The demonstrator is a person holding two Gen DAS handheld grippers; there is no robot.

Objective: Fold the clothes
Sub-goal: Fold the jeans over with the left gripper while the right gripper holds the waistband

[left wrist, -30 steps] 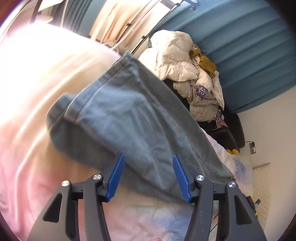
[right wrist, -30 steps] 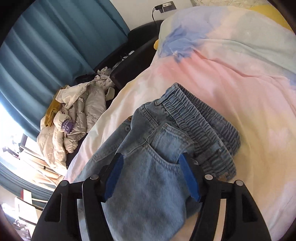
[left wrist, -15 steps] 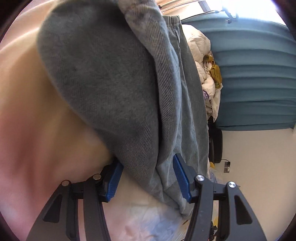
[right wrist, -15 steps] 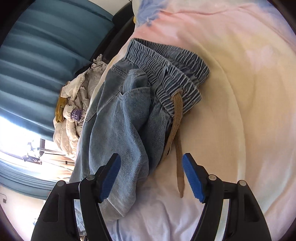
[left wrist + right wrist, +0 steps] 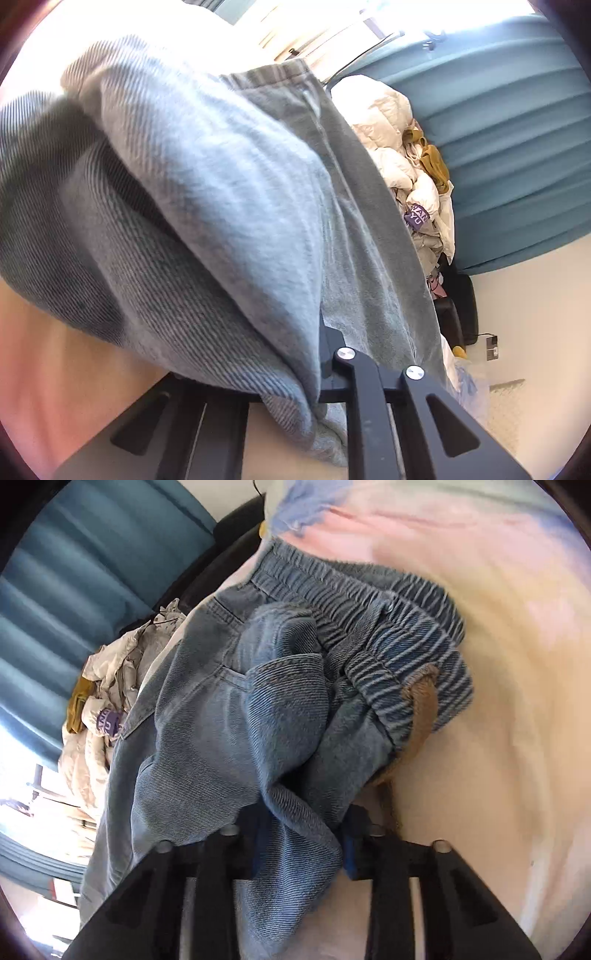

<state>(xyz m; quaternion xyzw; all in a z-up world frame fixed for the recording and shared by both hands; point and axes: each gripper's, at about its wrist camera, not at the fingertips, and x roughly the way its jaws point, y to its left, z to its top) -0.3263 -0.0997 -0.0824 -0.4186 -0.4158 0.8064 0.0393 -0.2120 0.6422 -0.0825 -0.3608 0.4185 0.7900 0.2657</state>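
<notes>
A pair of light blue jeans point(image 5: 229, 716) lies bunched on a pastel bedsheet point(image 5: 517, 701). Its elastic waistband point(image 5: 369, 602) and a tan drawstring point(image 5: 424, 709) show in the right wrist view. My right gripper point(image 5: 303, 845) is closing its jaws, and a fold of denim near the waist is pinched between the blue pads. In the left wrist view the jeans' leg point(image 5: 192, 206) fills most of the frame, greyish and very near. My left gripper point(image 5: 295, 373) is closing too, with a thick fold of the leg caught between its jaws; the pads are hidden under the cloth.
A pile of cream puffer jackets point(image 5: 402, 147) with a mustard garment lies beyond the bed's edge, against teal curtains point(image 5: 517, 129). A dark chair point(image 5: 461, 310) and a wall socket point(image 5: 491, 347) stand by the white wall. Bright window light washes out the far side.
Both grippers sank onto the jeans and went from wide open to pinching denim. The cloth now bulges up around the jaws in both views.
</notes>
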